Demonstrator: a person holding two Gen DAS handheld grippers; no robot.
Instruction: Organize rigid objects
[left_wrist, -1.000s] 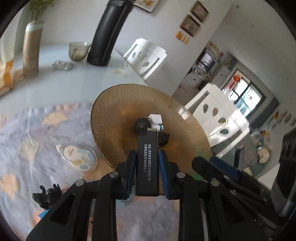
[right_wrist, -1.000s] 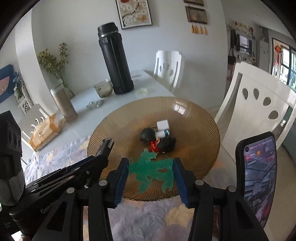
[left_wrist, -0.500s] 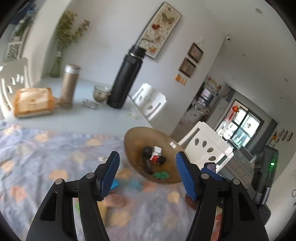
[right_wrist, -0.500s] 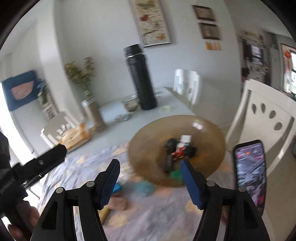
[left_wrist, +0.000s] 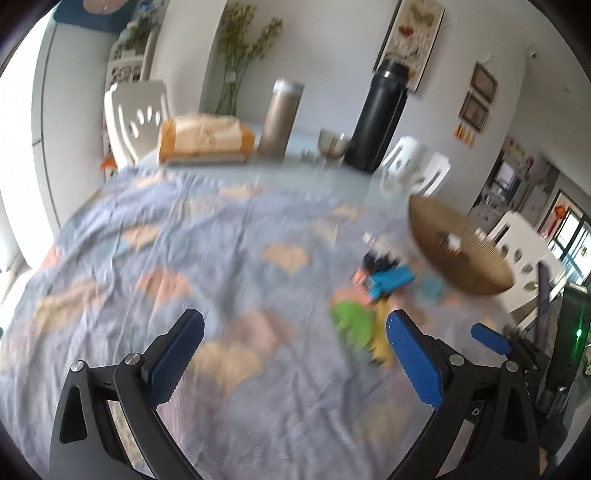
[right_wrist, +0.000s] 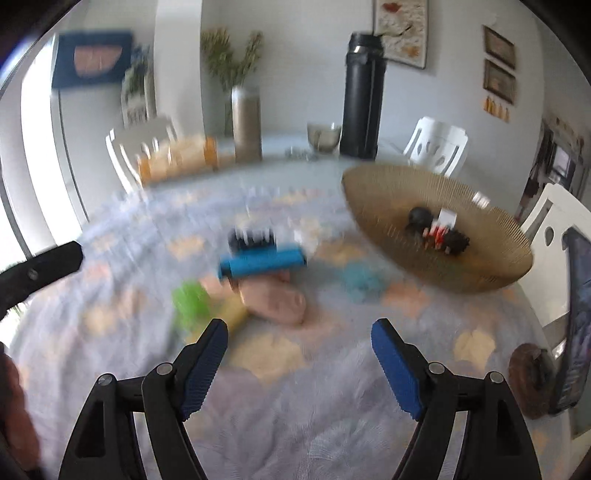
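Observation:
An amber ribbed plate at the right of the table holds small black, white and red objects; it also shows in the left wrist view. Loose items lie on the floral cloth left of it: a blue bar, a pink piece, a green piece, a teal piece. The blue bar and green piece show blurred in the left wrist view. My left gripper and right gripper are both open and empty above the cloth.
At the table's far side stand a tall black flask, a tan cylinder, a small bowl and a bread bag. White chairs ring the table. A phone stands at the right edge.
Both grippers have let go of their objects over the plate, opened, and pulled back and left over the cloth. The views are blurred by motion.

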